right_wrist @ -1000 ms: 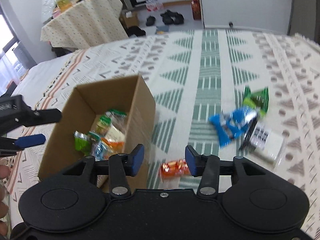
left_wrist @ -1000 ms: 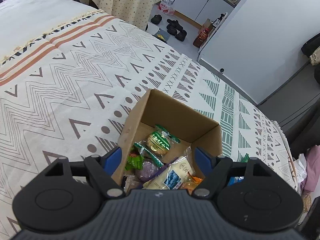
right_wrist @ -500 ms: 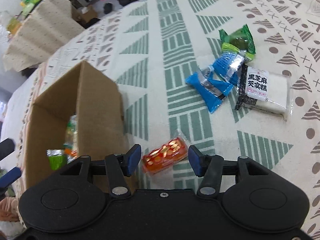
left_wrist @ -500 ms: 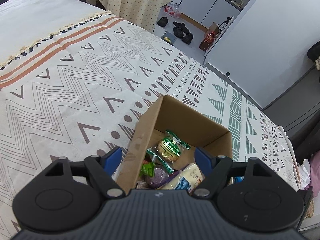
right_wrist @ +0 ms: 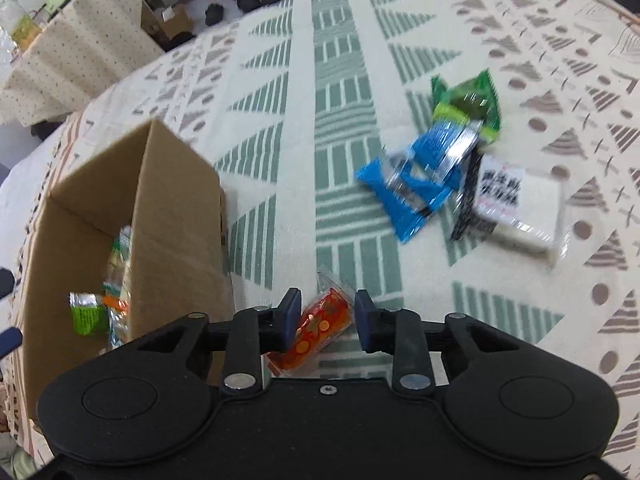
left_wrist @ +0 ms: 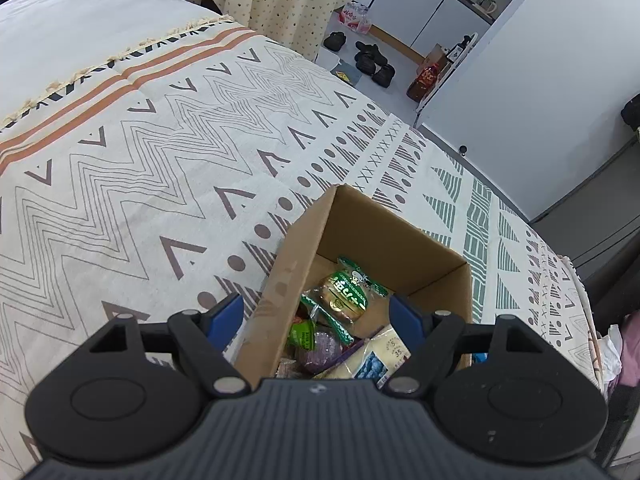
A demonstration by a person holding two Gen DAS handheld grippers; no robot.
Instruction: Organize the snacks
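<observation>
Right gripper (right_wrist: 327,314) closing around red snack (right_wrist: 318,326), pads not yet pressing; long axis diagonal, box (right_wrist: 176,216) immediately left. Left gripper (left_wrist: 316,316) open.

My left gripper (left_wrist: 316,316) points down at a slant, and its two blue pads are far apart with nothing pressed between them. My right gripper (right_wrist: 327,314) points down more steeply. Its jaws have just been closing, and an orange-red snack packet (right_wrist: 316,326) sits between them. The left pad touches the packet, but the right pad is a little way off it.
</observation>
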